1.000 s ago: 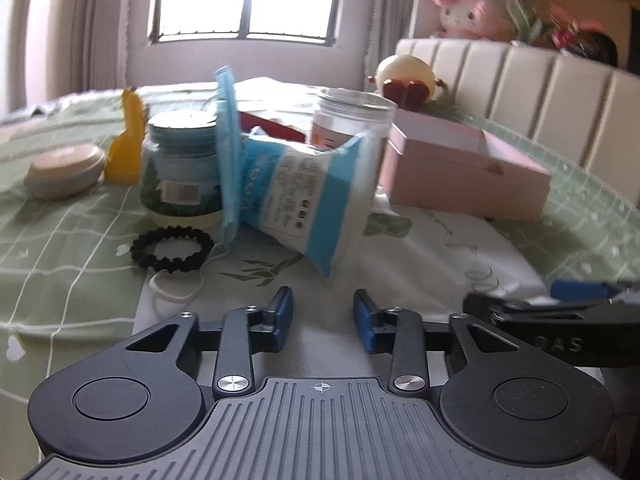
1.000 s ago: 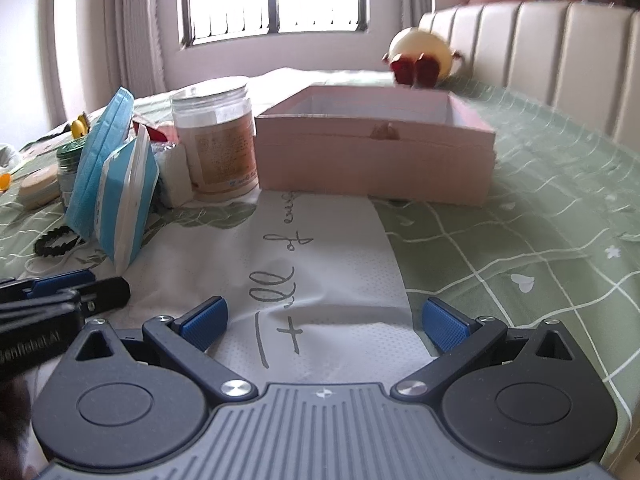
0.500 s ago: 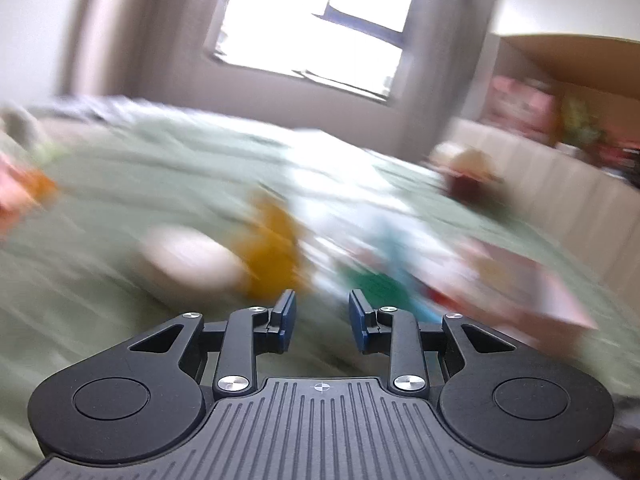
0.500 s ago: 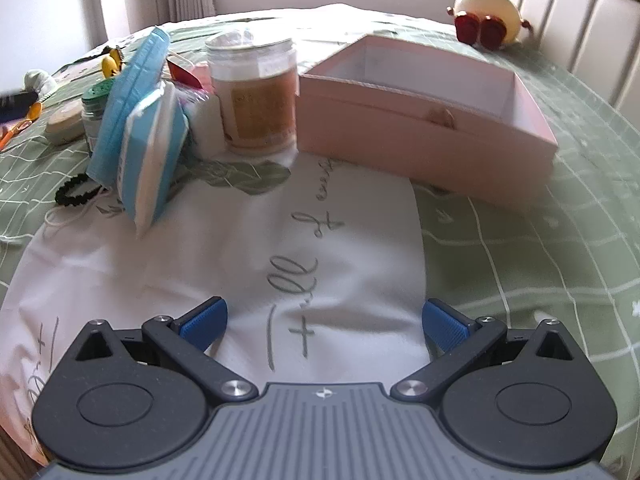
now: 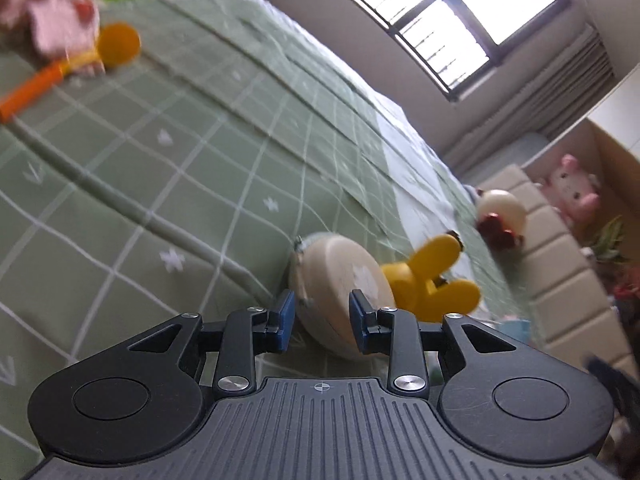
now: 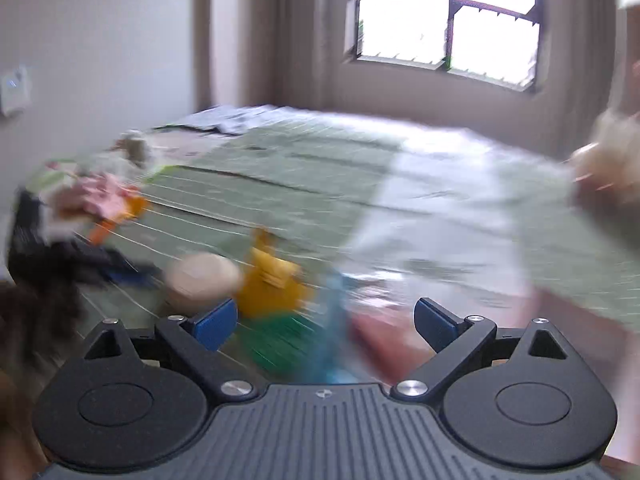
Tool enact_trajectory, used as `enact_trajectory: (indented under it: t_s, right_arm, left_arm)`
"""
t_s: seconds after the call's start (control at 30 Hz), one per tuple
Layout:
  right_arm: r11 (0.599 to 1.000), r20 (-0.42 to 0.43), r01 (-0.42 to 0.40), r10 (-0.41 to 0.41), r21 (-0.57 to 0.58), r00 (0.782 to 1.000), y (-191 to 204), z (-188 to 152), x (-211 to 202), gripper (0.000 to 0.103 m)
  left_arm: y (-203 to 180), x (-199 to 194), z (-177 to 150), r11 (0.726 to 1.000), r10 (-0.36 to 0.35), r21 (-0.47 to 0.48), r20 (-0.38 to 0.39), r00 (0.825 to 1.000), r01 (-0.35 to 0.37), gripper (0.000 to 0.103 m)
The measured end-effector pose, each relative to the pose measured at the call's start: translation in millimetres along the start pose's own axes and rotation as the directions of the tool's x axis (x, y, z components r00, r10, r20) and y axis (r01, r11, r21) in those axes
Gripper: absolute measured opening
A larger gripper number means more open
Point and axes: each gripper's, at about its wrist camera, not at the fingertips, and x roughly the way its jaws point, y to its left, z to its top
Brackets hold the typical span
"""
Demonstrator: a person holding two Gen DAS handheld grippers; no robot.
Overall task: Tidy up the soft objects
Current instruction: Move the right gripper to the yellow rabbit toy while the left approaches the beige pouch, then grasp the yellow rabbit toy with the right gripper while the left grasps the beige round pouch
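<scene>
Left wrist view: round beige pouch [image 5: 340,292] seen just ahead of half-open, empty left claw [image 5: 322,322]; judged light, squashy, best pinched across its rim. Right claw [image 6: 324,326] wide open, empty.

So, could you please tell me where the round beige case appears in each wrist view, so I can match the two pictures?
Left wrist: the round beige case sits low and centre, just beyond the left claw, between its fingertips.
Right wrist: blurred, it lies lower left, above the right claw's left fingertip.
Shared landmark: the yellow rabbit-shaped toy lies directly right of the case in both views.
</scene>
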Motion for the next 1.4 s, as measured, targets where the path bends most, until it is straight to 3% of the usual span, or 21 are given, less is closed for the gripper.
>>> enact_trajectory:
  t_s: [0.03, 0.1, 0.13, 0.23, 0.3, 0.37, 0.47, 0.53, 0.7, 0.83, 1.0, 1.2, 1.3, 1.37, 1.4]
  right_arm:
    - [1.000, -0.023, -0.023, 0.023, 0.001, 0.999, 8, 9, 17, 0.084]
    - [1.000, -0.080, -0.020, 0.019, -0.007, 0.997, 33, 23, 61, 0.056]
    - [1.000, -0.108, -0.012, 0.012, -0.005, 0.994, 41, 30, 85, 0.052]
    - [1.000, -0.139, 0.019, -0.022, -0.021, 0.990, 56, 35, 133, 0.051]
    - [0.995, -0.128, 0.072, -0.081, -0.071, 0.989, 68, 32, 151, 0.051]
    - [0.994, -0.172, 0.067, -0.081, -0.088, 0.982, 71, 31, 164, 0.051]
    - [0.996, -0.212, 0.054, -0.067, -0.066, 0.975, 69, 23, 168, 0.051]
    - [0.997, -0.225, 0.051, -0.062, -0.054, 0.972, 64, 20, 167, 0.051]
    - [1.000, -0.251, 0.010, -0.009, 0.003, 0.968, 51, 22, 165, 0.051]
    - [0.998, -0.256, -0.005, 0.020, 0.061, 0.967, 40, 20, 165, 0.050]
    - [0.992, -0.262, -0.029, 0.060, 0.122, 0.963, 29, 20, 167, 0.050]
    - [0.957, -0.280, -0.061, 0.143, 0.282, 0.949, 2, 22, 170, 0.049]
    - [0.946, -0.286, -0.063, 0.159, 0.318, 0.945, -6, 20, 171, 0.047]
    - [0.947, -0.287, -0.069, 0.164, 0.314, 0.944, -7, 19, 171, 0.047]
    - [0.947, -0.287, -0.070, 0.165, 0.312, 0.944, -7, 19, 171, 0.046]
  left_arm:
    - [1, 1, -2, 1.000, -0.031, -0.005, -0.003, 1.000, 0.031, 0.033]
    - [7, 2, -3, 0.998, -0.065, -0.018, 0.004, 0.998, 0.066, 0.033]
    - [11, 4, -3, 0.998, -0.052, -0.031, 0.006, 0.999, 0.053, 0.033]
    - [26, 4, -7, 0.999, 0.026, -0.021, 0.041, 0.999, -0.025, 0.031]
    - [32, 6, -11, 1.000, 0.016, 0.011, 0.045, 0.999, -0.017, 0.028]
    - [37, 8, -13, 0.999, -0.037, 0.000, 0.044, 0.998, 0.037, 0.028]
    - [43, 21, -8, 0.984, -0.149, -0.095, 0.039, 0.988, 0.152, 0.028]
    - [44, 34, -3, 0.968, -0.192, -0.159, 0.042, 0.980, 0.196, 0.037]
    - [33, 59, 11, 0.981, -0.129, -0.137, 0.083, 0.988, 0.139, 0.037]
    - [29, 67, 14, 0.982, -0.095, -0.159, 0.069, 0.993, 0.105, 0.040]
    - [23, 65, 12, 0.990, -0.092, -0.107, 0.029, 0.995, 0.094, 0.044]
    - [20, 81, 23, 0.978, -0.063, -0.195, 0.051, 0.997, 0.072, 0.046]
    - [10, 81, 24, 0.989, -0.092, -0.116, 0.009, 0.996, 0.093, 0.064]
    - [9, 74, 23, 0.981, -0.181, -0.082, -0.028, 0.983, 0.178, 0.090]
    - [10, 72, 22, 0.973, -0.225, -0.070, -0.045, 0.973, 0.221, 0.094]
